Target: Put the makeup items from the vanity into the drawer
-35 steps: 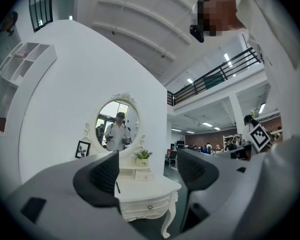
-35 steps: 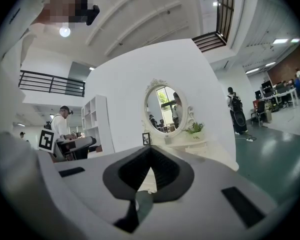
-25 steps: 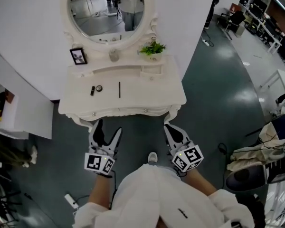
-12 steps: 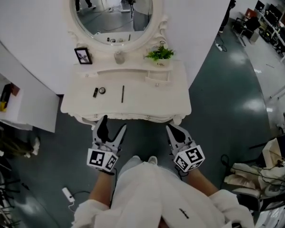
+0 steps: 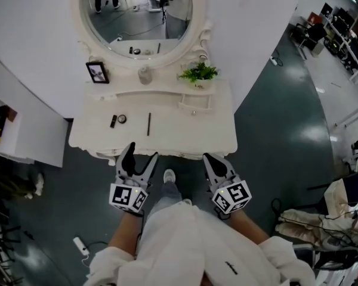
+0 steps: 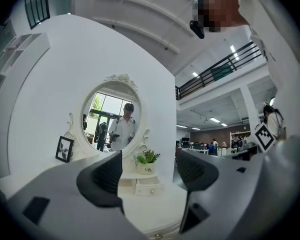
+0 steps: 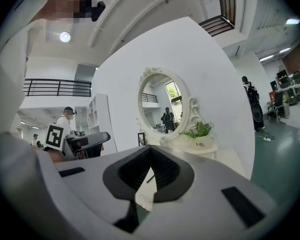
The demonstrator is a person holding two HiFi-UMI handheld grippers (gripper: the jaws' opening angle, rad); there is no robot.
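The white vanity (image 5: 185,133) stands just ahead of me. On its top lie a short black tube (image 5: 113,121), a small round compact (image 5: 122,118) and a thin black pencil (image 5: 148,124). A small closed drawer (image 5: 194,102) sits on the raised shelf at the right and also shows in the left gripper view (image 6: 149,186). My left gripper (image 5: 138,158) hangs open and empty at the vanity's front edge (image 6: 149,176). My right gripper (image 5: 216,164) is shut on nothing beside it (image 7: 149,151).
An oval mirror (image 5: 137,14), a photo frame (image 5: 97,72), a jar (image 5: 144,75) and a potted plant (image 5: 198,73) line the back of the vanity. A white shelf unit (image 5: 18,142) stands left. A chair with clothes (image 5: 322,231) is lower right.
The vanity has come closer and both grippers now sit at its front edge. The left stays open, the right shut.
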